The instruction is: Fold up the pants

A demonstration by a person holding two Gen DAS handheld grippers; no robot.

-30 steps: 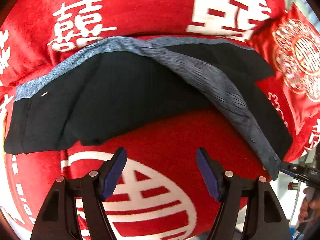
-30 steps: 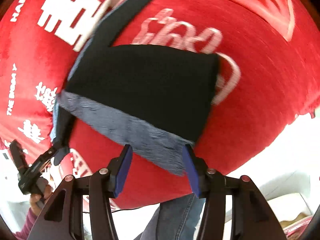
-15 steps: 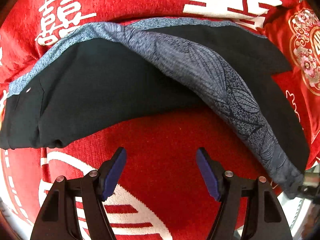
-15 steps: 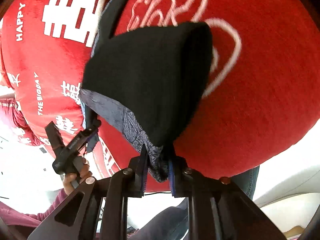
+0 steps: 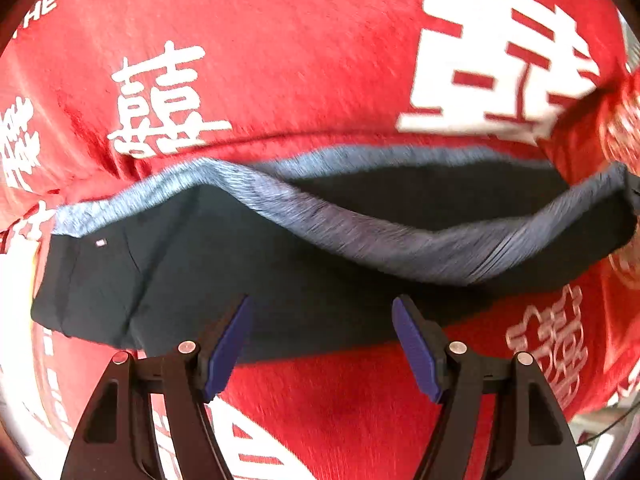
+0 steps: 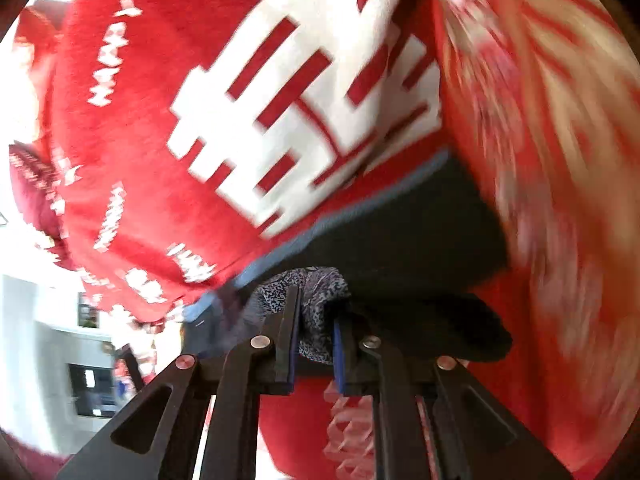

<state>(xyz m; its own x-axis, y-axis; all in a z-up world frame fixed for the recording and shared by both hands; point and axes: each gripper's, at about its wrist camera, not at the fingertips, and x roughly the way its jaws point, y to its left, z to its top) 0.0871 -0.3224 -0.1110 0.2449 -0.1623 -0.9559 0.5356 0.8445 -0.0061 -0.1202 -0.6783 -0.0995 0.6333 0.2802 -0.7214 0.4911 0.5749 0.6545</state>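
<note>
The pants [image 5: 224,276] are black with a blue-grey patterned side band [image 5: 360,236]. They lie across a red blanket [image 5: 300,80] with white characters. My left gripper [image 5: 322,344] is open and empty, its blue pads just over the near edge of the pants. My right gripper [image 6: 314,332] is shut on the patterned end of the pants [image 6: 316,304] and holds it lifted over the black leg [image 6: 420,236]. In the left wrist view that lifted end hangs at the far right [image 5: 600,196], folded back over the rest.
The red blanket [image 6: 168,184] covers the whole surface. A red patterned cushion [image 6: 540,120] lies at the right. Beyond the blanket's left edge I see a bright room with a white cabinet [image 6: 80,368].
My right gripper has carried the gripped pants end up and across over the leg. My left gripper has moved forward, so its pads now reach the pants' near edge.
</note>
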